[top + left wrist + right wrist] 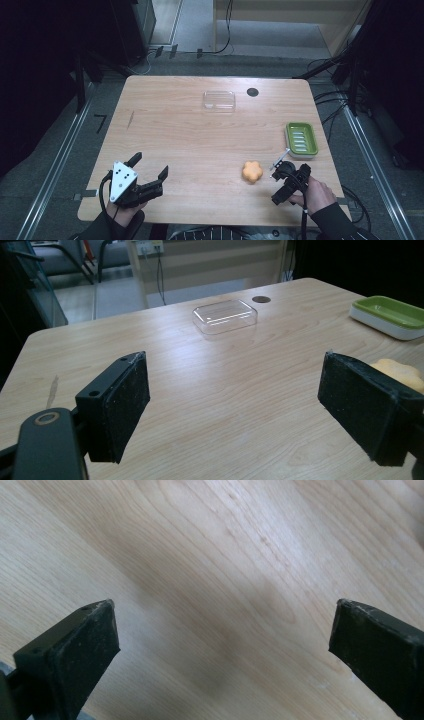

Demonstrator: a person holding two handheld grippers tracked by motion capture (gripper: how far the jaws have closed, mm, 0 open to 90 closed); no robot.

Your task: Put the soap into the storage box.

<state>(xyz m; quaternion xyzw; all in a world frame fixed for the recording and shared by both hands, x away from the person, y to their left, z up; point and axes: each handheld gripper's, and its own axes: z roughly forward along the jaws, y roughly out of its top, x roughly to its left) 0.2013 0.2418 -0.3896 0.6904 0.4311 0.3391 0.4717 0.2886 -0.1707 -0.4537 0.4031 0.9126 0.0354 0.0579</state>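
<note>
Orange and lobed like a flower, the sponge (252, 171) sits near the table's (190, 135) front edge, right of centre. In the left gripper view we see only a pale orange sliver of it, cut off behind the right-hand jaw. We cannot make out its texture from above, only a soft, rounded outline with a dimpled middle.

We hold the right gripper (283, 181) just beside the sponge, on its right, not touching it, close to the table's front right corner. The hand (316, 194) behind it is tilted so the tool points steeply down at the bare wood; its own view shows the jaws spread wide with nothing between them.

We keep the left gripper (149, 170) low over the front left corner, well apart from the sponge, its jaws also wide and empty.

A clear plastic lid (219, 100) lies near the far edge, and a green soap dish (301, 140) by the right edge.
</note>
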